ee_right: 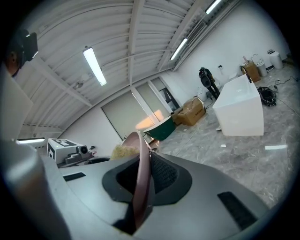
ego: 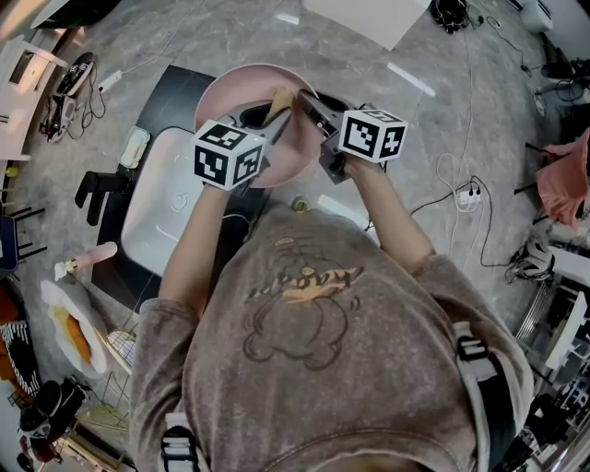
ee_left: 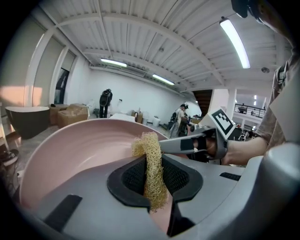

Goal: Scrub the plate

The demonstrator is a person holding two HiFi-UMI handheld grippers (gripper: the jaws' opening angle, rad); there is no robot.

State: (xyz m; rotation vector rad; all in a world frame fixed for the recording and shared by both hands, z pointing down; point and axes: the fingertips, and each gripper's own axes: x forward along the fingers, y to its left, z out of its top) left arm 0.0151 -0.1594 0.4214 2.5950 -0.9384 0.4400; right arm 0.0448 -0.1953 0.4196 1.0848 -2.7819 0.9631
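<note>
Writing: black-and-white square markers on each gripper's cube; the script printed on the grey-brown shirt (ego: 313, 313) is too blurred to read.
Plate: a round, smooth, pale pink plate (ego: 230, 97), held in the air between both grippers, above a white rectangular sink basin (ego: 166, 203).
Left gripper (ee_left: 152, 180): forearm stretched forward; jaws clenched on a straw-yellow, coarse fibrous scrub pad (ee_left: 151, 150), whose top touches the plate's inner face.
Right gripper (ee_right: 140, 183): forearm stretched forward; jaws clamped on the plate's rim, which is seen edge-on.
Floor: glossy grey marbled stone (ego: 230, 28).
</note>
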